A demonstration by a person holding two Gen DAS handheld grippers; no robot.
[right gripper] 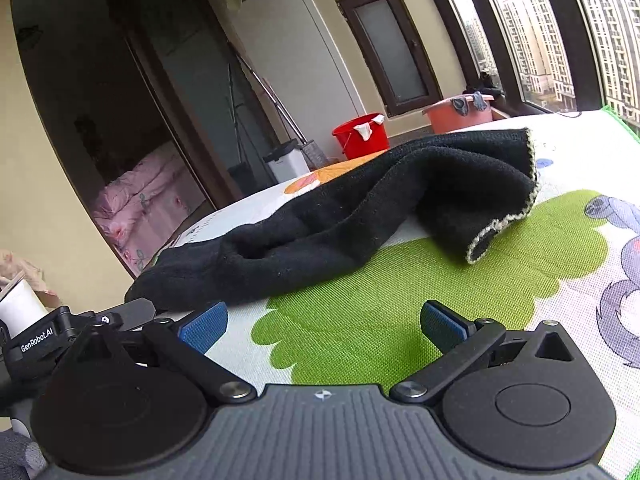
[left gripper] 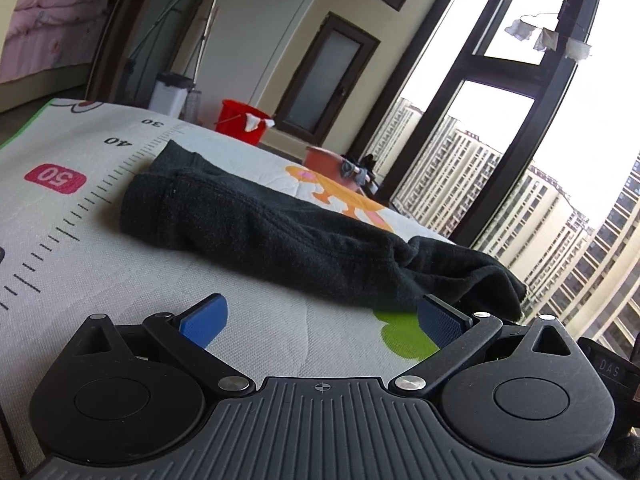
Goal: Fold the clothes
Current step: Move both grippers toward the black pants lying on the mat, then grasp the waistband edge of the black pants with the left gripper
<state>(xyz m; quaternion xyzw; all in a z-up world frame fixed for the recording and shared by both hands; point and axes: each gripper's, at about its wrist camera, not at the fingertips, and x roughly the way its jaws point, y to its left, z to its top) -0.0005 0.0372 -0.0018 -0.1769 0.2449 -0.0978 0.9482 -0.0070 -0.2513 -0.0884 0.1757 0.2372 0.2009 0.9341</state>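
On the mat: your black knit garment (left gripper: 280, 236) lies bunched in a long roll across the play mat (left gripper: 100, 264), just ahead of both claws and running toward the window-side edge.
Handling: it looks soft, light and limp; expect it to sag and drag, not slide.
Where to grip: take the pale-stitched hem (right gripper: 504, 220) at the end nearer the window, and the rounded folded end (left gripper: 144, 204) by the ruler markings.
Left gripper (left gripper: 320, 320): spread wide, holding nothing, low over the mat.
Right gripper (right gripper: 322, 322): spread wide, also empty.
Surface: the textured printed mat should give some friction.
Room: red bucket (right gripper: 360, 136), orange basin (right gripper: 460, 118), tall windows (left gripper: 500, 160).
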